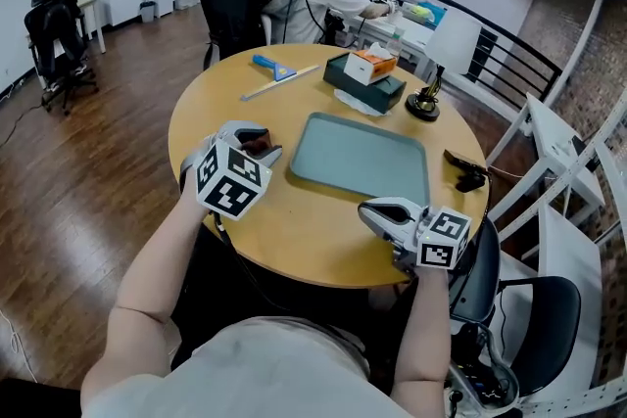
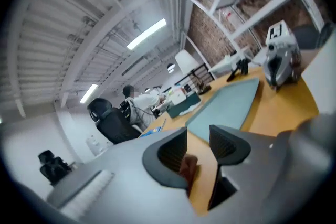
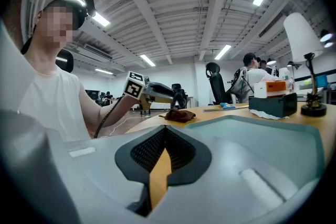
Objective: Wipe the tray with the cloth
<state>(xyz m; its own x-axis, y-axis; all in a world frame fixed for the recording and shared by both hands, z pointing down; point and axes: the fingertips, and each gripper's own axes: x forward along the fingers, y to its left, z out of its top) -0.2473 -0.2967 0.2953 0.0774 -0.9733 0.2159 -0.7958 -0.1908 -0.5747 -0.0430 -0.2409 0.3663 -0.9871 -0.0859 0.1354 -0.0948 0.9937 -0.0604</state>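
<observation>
Cloth: soft, light and limp, I judge; I'd pinch 1 bunched fold.
Left gripper: jaws spread, cloth not yet gripped.
Right gripper: pressed together, empty, near the tray.

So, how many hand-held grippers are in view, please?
2. The left hand-held gripper hangs over the brown cloth at the left of the table; the right hand-held gripper is at the near edge, by the near right corner of the tray.
</observation>
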